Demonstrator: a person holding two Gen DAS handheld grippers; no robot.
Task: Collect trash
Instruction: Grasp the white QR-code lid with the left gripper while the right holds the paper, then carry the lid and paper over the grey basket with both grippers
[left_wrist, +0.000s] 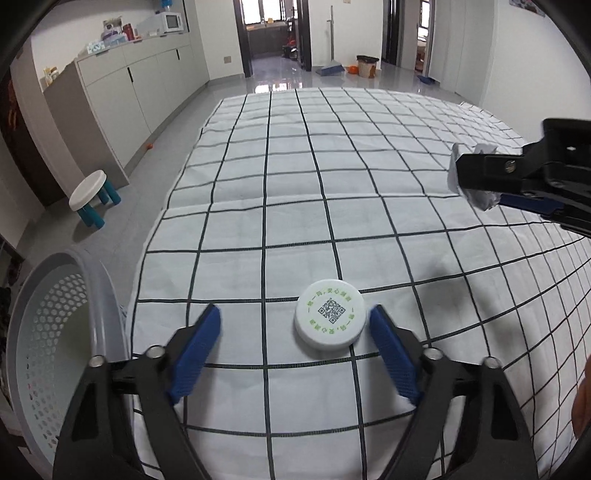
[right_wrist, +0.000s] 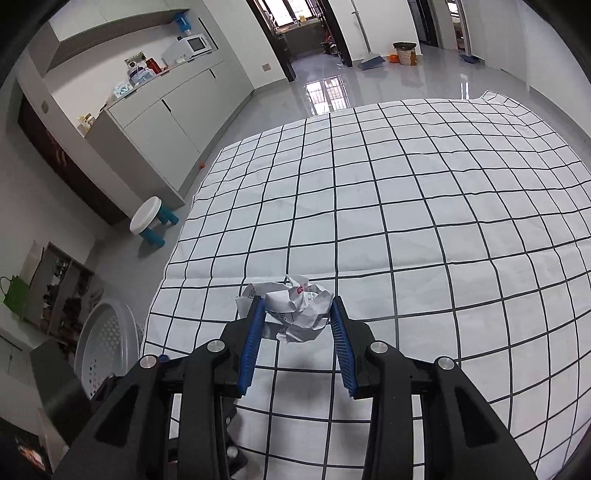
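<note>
A white round lid (left_wrist: 330, 314) with a green QR print lies flat on the checked cloth (left_wrist: 295, 166). My left gripper (left_wrist: 295, 321) is open, low over the cloth, and the lid sits between its blue pads, close to the right pad (left_wrist: 391, 354). My right gripper (right_wrist: 297, 312) is shut on a crumpled paper ball (right_wrist: 299, 312) and holds it above the cloth (right_wrist: 406, 203). In the left wrist view the right gripper (left_wrist: 476, 177) shows at the right edge with the paper (left_wrist: 484, 199).
A pale perforated laundry basket (left_wrist: 48, 347) stands on the floor left of the cloth; it also shows in the right wrist view (right_wrist: 107, 347). A small white stool (left_wrist: 92, 195) stands further left. Grey cabinets (left_wrist: 122, 92) line the left wall.
</note>
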